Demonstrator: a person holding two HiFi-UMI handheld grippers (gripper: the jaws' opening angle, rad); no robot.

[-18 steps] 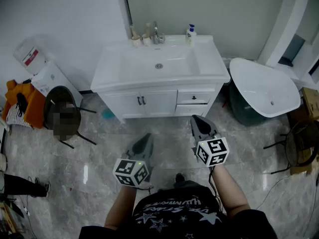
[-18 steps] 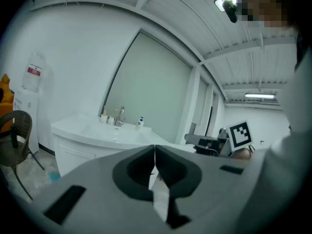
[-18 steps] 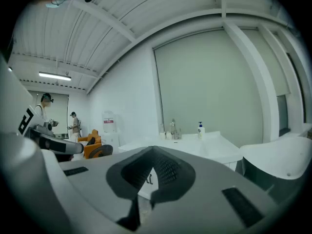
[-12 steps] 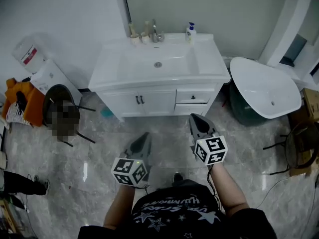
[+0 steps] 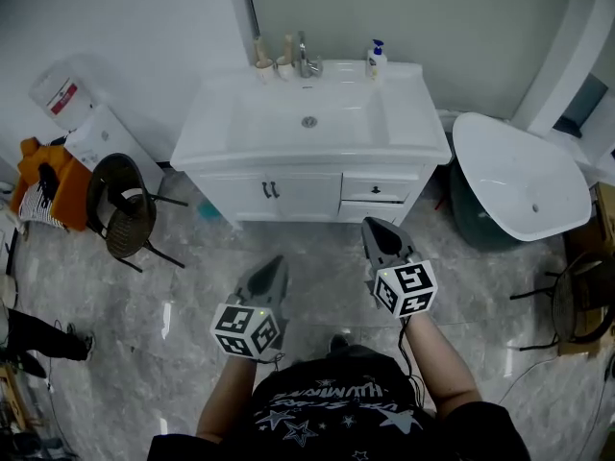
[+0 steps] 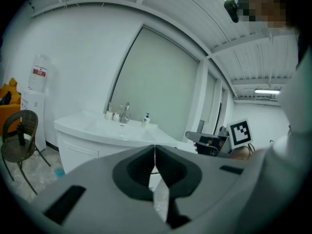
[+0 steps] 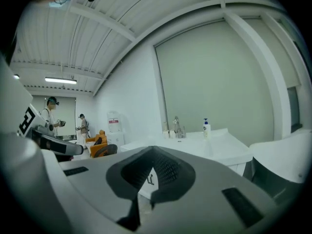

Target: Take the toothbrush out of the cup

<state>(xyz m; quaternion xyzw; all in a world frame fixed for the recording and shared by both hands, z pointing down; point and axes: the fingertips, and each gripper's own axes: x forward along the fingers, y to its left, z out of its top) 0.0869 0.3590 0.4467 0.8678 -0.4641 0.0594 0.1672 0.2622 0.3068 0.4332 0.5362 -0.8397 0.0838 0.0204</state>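
Note:
Two small cups (image 5: pixel 261 63) stand at the back left of the white sink vanity (image 5: pixel 216 133), beside the faucet (image 5: pixel 306 61). A toothbrush (image 5: pixel 258 48) stands upright in the left one. In the left gripper view the cups (image 6: pixel 110 115) are small and far off, as they are in the right gripper view (image 7: pixel 168 130). My left gripper (image 5: pixel 279 263) and right gripper (image 5: pixel 371 229) hover over the floor in front of the vanity, well short of it. Both are shut, with nothing between the jaws.
A soap bottle (image 5: pixel 376 60) stands right of the faucet. A dark chair (image 5: pixel 123 217) and a water dispenser (image 5: pixel 96 134) are at the left. A white tub (image 5: pixel 519 181) leans at the right, with another chair (image 5: pixel 578 294) below it. People (image 7: pixel 51 115) stand far off.
The head view has shifted slightly, so the vanity sits a touch further right. Both grippers stay shut in the same place before the body.

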